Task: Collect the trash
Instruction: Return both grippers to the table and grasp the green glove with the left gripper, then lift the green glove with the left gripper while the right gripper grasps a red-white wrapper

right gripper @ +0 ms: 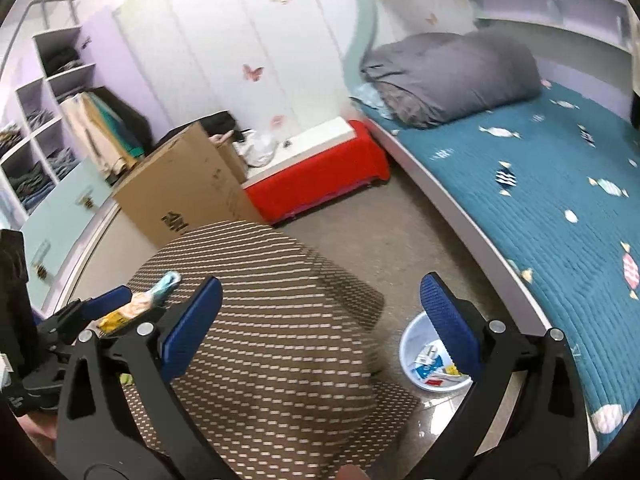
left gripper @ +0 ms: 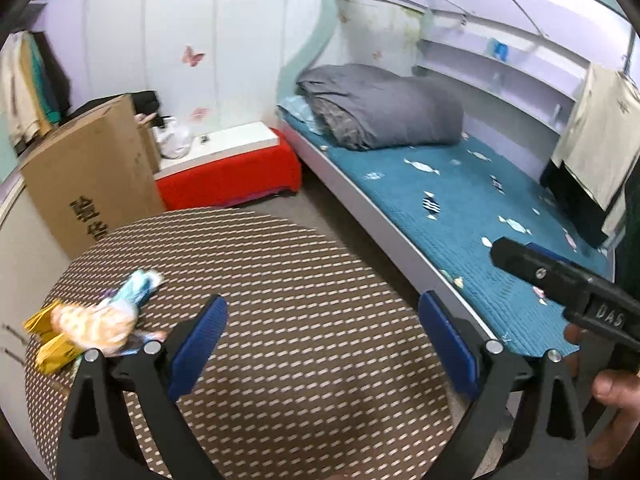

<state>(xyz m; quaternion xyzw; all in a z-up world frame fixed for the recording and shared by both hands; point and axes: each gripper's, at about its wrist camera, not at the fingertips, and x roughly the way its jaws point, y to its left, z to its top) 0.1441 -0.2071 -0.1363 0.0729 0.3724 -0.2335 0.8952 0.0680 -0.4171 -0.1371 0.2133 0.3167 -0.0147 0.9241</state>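
Both tools hang with jaws spread wide — left gripper (left gripper: 322,338), right gripper (right gripper: 320,320) — over the round table (left gripper: 304,280). Crumpled wrappers (left gripper: 96,320) lie at its left edge; the bin (right gripper: 412,344) stands beside the bed (right gripper: 560,208).

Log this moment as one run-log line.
left gripper: open, empty | right gripper: open, empty | wrappers: on table | bin: on floor beside bed, holds trash
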